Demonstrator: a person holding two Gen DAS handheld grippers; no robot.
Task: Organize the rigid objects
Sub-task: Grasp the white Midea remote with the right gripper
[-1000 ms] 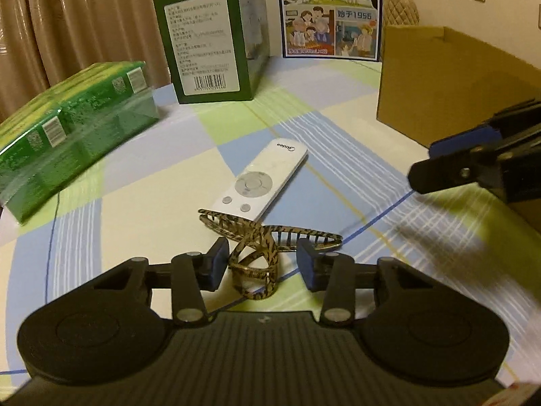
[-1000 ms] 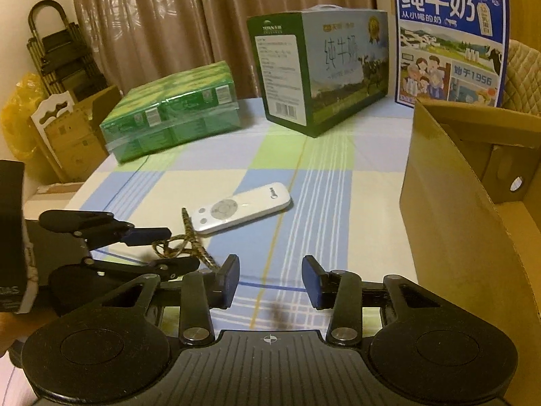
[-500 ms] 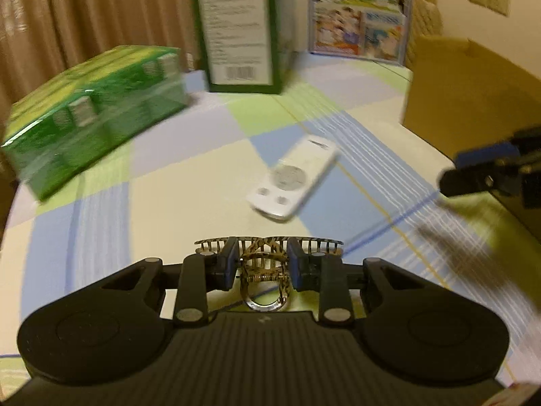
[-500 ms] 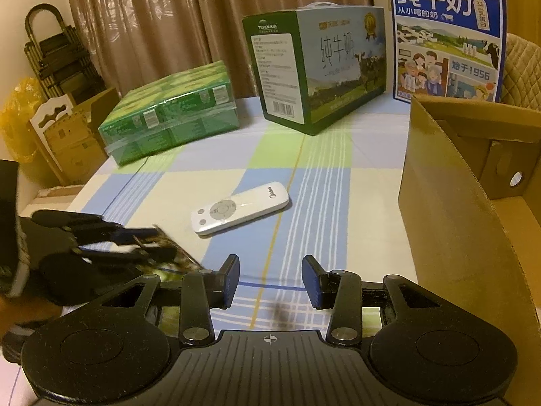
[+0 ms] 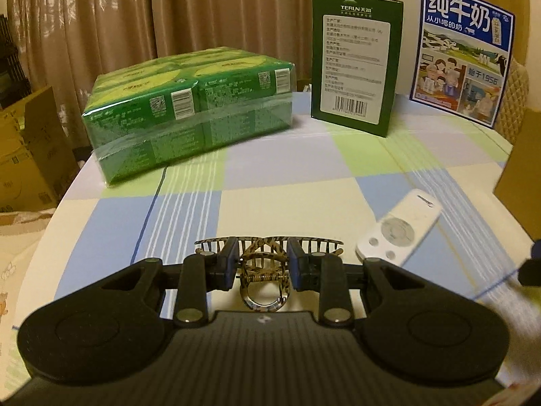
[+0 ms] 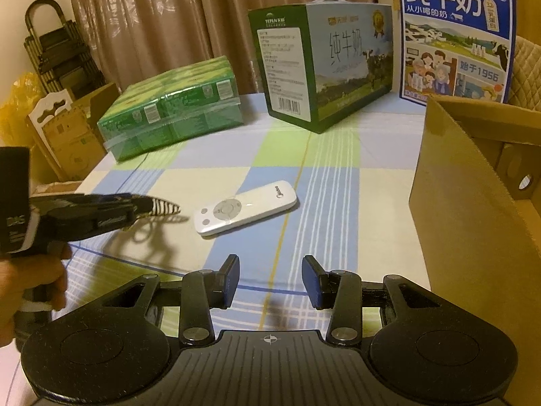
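Note:
My left gripper (image 5: pixel 262 265) is shut on a tortoiseshell hair claw clip (image 5: pixel 265 279) and holds it above the checked tablecloth; the clip's teeth stick out past the fingers. In the right wrist view the left gripper (image 6: pixel 148 203) shows at the left with the clip (image 6: pixel 165 208) raised over its shadow. A white remote (image 5: pixel 400 226) lies on the cloth to the right of the clip and also shows in the right wrist view (image 6: pixel 245 208). My right gripper (image 6: pixel 270 280) is open and empty, near the table's front edge.
An open cardboard box (image 6: pixel 473 182) stands at the right. A green shrink-wrapped pack (image 5: pixel 189 111), a green milk carton (image 5: pixel 355 61) and a blue milk carton (image 5: pixel 461 54) stand at the back. Cardboard boxes (image 5: pixel 23 155) are off the table's left edge.
My left gripper closed on the hair clip and lifted it off the cloth, turning left. The right gripper has barely moved.

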